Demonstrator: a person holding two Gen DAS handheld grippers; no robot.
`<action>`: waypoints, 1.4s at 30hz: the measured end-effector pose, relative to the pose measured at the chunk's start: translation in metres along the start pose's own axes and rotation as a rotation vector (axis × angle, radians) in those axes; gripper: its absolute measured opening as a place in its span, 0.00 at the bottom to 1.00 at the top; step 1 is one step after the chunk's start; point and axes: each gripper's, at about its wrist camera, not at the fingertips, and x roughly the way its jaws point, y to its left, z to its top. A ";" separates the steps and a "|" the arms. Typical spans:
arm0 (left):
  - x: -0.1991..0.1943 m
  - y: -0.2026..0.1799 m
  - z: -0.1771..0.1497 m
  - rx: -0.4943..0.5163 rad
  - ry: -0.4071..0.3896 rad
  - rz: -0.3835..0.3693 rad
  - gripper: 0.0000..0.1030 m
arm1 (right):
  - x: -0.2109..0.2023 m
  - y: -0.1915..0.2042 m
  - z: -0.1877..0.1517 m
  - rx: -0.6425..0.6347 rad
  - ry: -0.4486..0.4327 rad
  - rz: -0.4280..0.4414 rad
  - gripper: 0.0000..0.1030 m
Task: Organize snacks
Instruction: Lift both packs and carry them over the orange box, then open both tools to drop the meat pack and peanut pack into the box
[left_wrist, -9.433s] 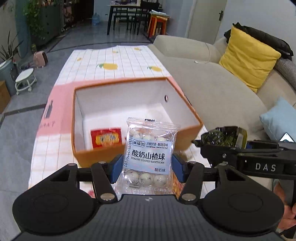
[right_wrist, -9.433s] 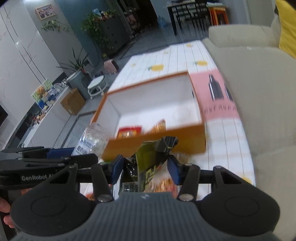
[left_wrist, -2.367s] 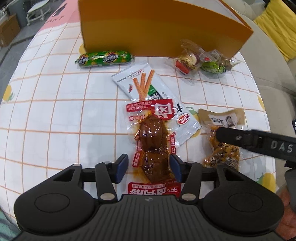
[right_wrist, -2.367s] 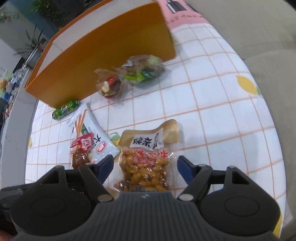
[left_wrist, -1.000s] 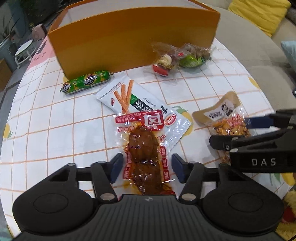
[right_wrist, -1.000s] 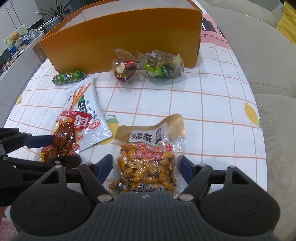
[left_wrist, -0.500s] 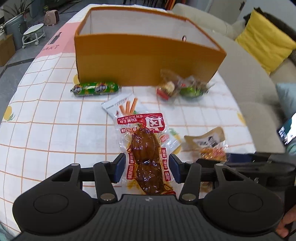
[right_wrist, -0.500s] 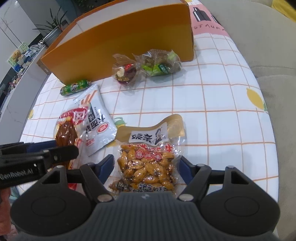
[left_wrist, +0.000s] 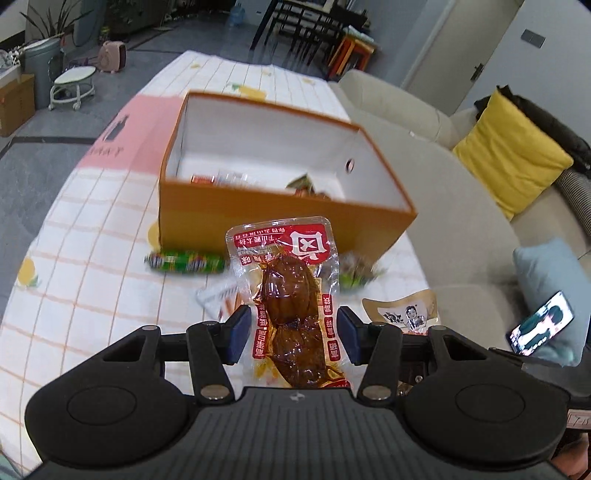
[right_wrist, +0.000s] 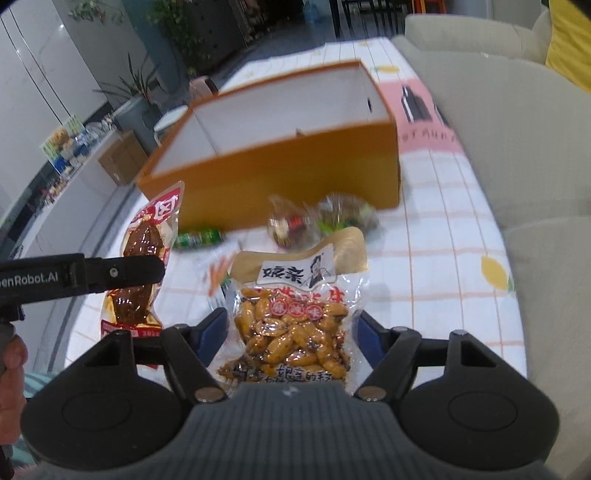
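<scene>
My left gripper (left_wrist: 293, 326) is shut on a clear red-printed packet of brown braised meat (left_wrist: 286, 291) and holds it upright above the table, in front of the orange box (left_wrist: 280, 225). It also shows in the right wrist view (right_wrist: 142, 258). My right gripper (right_wrist: 291, 326) is shut on a clear bag of yellow-brown beans with a tan header (right_wrist: 295, 314), lifted off the table. The box (right_wrist: 295, 177) is open at the top, white inside, with a few snacks on its floor.
On the checked cloth before the box lie a green sausage stick (left_wrist: 186, 263), a white packet with orange sticks (left_wrist: 221, 299) and two small clear candy bags (right_wrist: 321, 221). A beige sofa (left_wrist: 454, 206) with a yellow cushion runs along the right. A phone (left_wrist: 541, 321) lies on a blue cushion.
Both grippers have risen and tilted up with their packets. The bean bag has left the table. The box's open top has come into view.
</scene>
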 end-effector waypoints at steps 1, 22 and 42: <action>-0.001 -0.001 0.005 0.002 -0.007 -0.006 0.56 | -0.003 0.001 0.004 -0.001 -0.012 0.004 0.69; 0.032 -0.004 0.130 0.075 -0.038 0.029 0.56 | 0.015 0.013 0.153 -0.092 -0.150 0.037 0.68; 0.154 0.000 0.168 0.164 0.132 0.165 0.56 | 0.142 0.005 0.206 -0.399 -0.030 -0.222 0.68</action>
